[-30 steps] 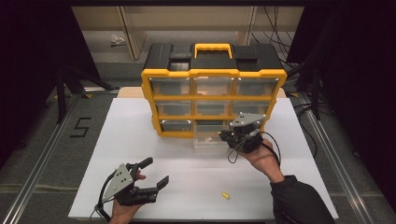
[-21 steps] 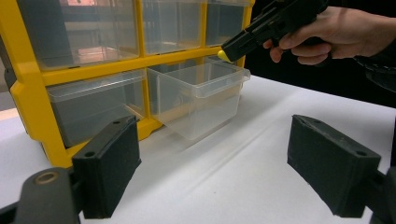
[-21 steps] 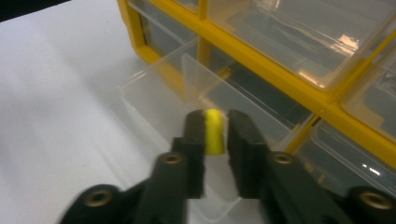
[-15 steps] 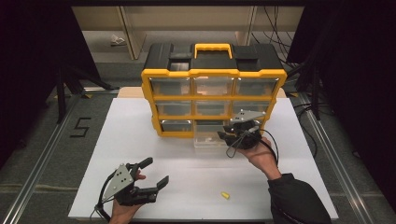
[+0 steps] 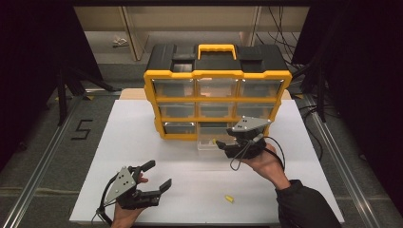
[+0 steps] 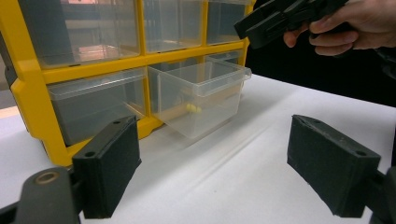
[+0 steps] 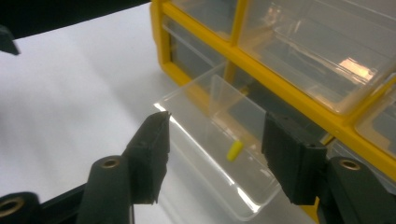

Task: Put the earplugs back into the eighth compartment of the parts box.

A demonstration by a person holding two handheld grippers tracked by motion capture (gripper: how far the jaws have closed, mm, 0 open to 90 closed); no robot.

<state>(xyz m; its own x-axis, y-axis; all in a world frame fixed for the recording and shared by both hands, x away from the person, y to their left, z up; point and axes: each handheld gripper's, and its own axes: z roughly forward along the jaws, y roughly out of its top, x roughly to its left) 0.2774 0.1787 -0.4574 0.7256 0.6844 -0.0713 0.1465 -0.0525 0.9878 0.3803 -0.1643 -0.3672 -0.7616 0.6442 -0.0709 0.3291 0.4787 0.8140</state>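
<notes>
The right gripper is hovering with jaws parted over the near rim of the clear drawer, which is sticking out from the yellow organizer and holding a small yellow piece. Near left, the left gripper is resting released above bare white table; another yellow piece is lying near right.

text: "5" | on: floor, left of white table

A white worktop carries a yellow-and-black drawer organizer. 1 small yellow piece lies near its front edge.
</notes>
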